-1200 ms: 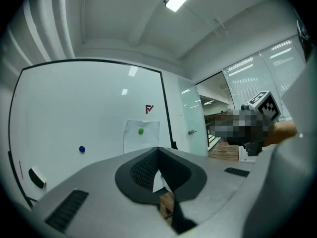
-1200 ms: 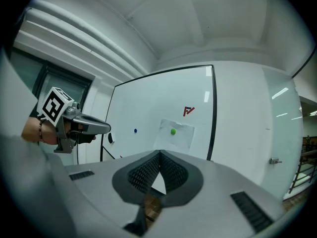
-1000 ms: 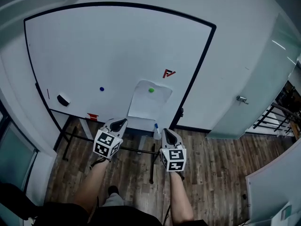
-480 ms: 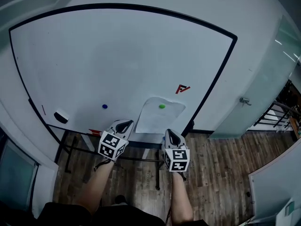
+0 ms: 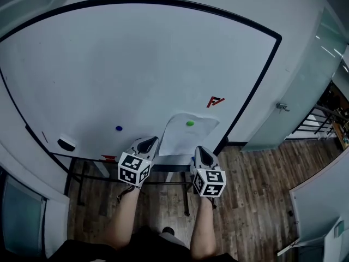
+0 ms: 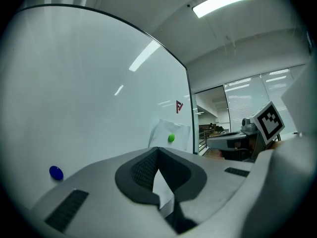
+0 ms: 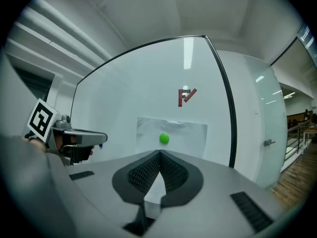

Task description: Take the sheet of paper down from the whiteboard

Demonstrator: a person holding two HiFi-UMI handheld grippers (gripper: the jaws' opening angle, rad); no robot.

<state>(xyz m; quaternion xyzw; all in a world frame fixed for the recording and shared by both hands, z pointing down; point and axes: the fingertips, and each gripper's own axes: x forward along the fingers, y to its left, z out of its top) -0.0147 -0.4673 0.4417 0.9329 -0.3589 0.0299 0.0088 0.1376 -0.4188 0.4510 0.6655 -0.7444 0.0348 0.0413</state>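
Whiteboard (image 5: 120,64) holds the paper (image 5: 177,138) just beyond left tool (image 5: 148,141) and right tool (image 5: 200,149), both closed

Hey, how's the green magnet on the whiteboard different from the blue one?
The green magnet is pinning the sheet of paper to the whiteboard; the blue magnet holds nothing and sits on bare board. The green magnet is further right, near the red mark; the blue magnet is left of the paper. Both are small round magnets low on the board.
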